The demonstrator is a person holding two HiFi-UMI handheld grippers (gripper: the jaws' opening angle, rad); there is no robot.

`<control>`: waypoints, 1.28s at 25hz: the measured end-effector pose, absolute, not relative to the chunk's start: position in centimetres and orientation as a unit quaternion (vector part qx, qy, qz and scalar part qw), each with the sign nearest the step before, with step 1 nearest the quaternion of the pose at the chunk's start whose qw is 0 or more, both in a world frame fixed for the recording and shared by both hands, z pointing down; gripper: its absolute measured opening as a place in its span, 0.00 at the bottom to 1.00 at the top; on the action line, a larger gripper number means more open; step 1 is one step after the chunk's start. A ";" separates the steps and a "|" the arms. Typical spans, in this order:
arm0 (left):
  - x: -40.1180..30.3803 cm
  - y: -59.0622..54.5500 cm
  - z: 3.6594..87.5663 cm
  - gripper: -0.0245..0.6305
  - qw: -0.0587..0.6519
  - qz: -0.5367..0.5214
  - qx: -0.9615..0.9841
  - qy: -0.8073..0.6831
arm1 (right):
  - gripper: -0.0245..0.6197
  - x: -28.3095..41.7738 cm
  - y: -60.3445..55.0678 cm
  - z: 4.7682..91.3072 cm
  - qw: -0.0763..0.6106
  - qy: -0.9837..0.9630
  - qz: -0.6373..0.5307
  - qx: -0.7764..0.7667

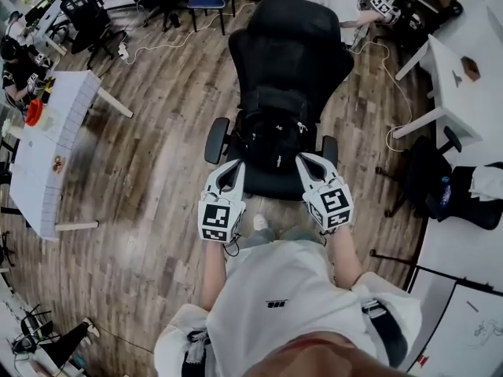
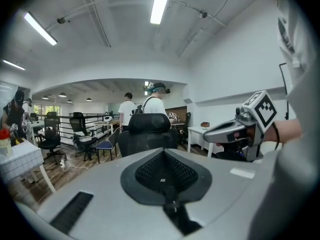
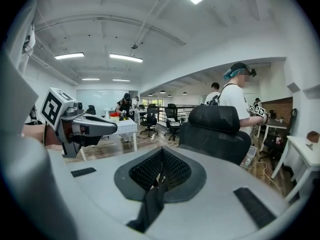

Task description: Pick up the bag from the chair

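Note:
A black bag (image 1: 271,136) sits on the seat of a black office chair (image 1: 289,49) in the head view, leaning against its backrest. My left gripper (image 1: 236,166) is at the seat's front left, just short of the bag, shut and empty. At the front right, my right gripper (image 1: 308,161) is likewise shut and empty. In the left gripper view the shut jaws (image 2: 164,151) point at the chair's headrest (image 2: 148,123), with the right gripper (image 2: 222,130) alongside. In the right gripper view the shut jaws (image 3: 161,161) face the chair (image 3: 216,134). The bag is hidden in both gripper views.
A white table (image 1: 47,155) stands to the left and white desks (image 1: 452,93) to the right, with a dark chair (image 1: 428,183) beside them. Cables (image 1: 157,47) run over the wooden floor behind the chair. A person (image 3: 235,96) stands beyond the chair.

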State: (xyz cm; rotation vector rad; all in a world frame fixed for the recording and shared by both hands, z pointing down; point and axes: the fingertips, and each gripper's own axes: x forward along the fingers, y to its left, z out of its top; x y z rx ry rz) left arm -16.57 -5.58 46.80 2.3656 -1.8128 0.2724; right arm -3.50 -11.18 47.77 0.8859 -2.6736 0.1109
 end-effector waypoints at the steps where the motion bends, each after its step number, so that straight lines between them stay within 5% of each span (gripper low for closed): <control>1: -16.9 -6.1 47.1 0.06 0.076 0.091 0.791 -0.600 | 0.03 -3.7 -11.6 48.1 0.163 -0.934 0.042 0.316; 32: -17.7 -22.5 60.5 0.06 0.147 0.154 0.801 -0.559 | 0.06 -0.3 -24.5 62.4 0.251 -0.878 0.128 0.388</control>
